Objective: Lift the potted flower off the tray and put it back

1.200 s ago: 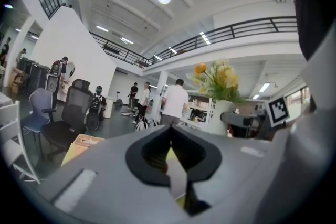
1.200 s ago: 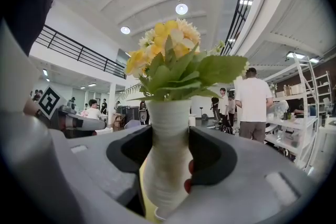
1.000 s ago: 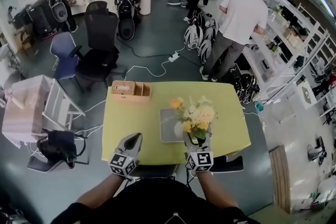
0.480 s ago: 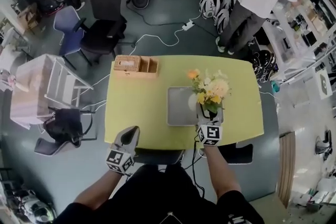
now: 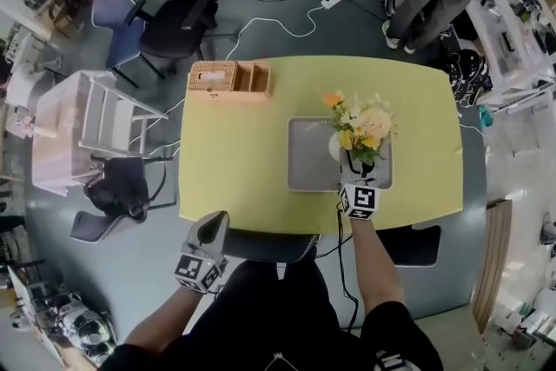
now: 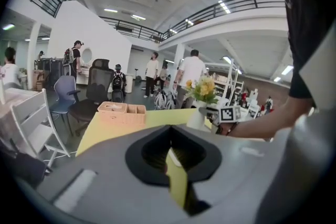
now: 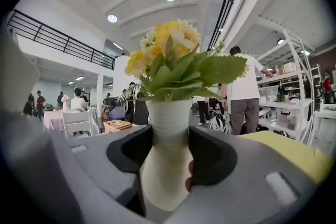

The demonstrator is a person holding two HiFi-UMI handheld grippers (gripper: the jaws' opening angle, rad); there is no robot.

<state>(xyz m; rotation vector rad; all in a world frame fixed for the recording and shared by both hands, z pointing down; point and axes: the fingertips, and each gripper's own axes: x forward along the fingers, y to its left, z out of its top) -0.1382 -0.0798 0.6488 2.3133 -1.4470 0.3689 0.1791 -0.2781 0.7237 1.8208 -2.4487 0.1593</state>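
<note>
Right gripper: I have my right gripper point(image 5: 352, 177) pinching the white pot point(image 7: 167, 165) at its narrow neck, with a pad against each side. That is the slimmest part, so the pot sits square between the jaws and stays upright.

Potted flower: the potted flower point(image 5: 360, 128) stands upright in that grip, over the right part of the tray. I cannot tell from my views whether its base touches the tray or hangs just above it.

Tray: the grey tray point(image 5: 306, 161) lies flat on the yellow-green table point(image 5: 234, 161), nearer my edge than the far one. Apart from the pot there is nothing in it, and its left part is bare.

In the pot: yellow, white and one orange blooms point(image 7: 163, 42) with green leaves, spreading wider than the pot itself. I judge it top-heavy, which is why I keep the gripper close to level.

Left gripper: my left gripper point(image 5: 217, 223) has its jaws pressed together on nothing. It is parked off the table's near edge, well apart from the tray, and I judge that keeps it clear of the leaves.

Wicker box: the wicker box point(image 5: 229, 80) sits at the far edge, well apart from the tray. It has a covered part with a slot on the left and two open compartments on the right. I cannot tell what is in them.

Next: I would let go only once the base sits flat inside the rim.
</note>
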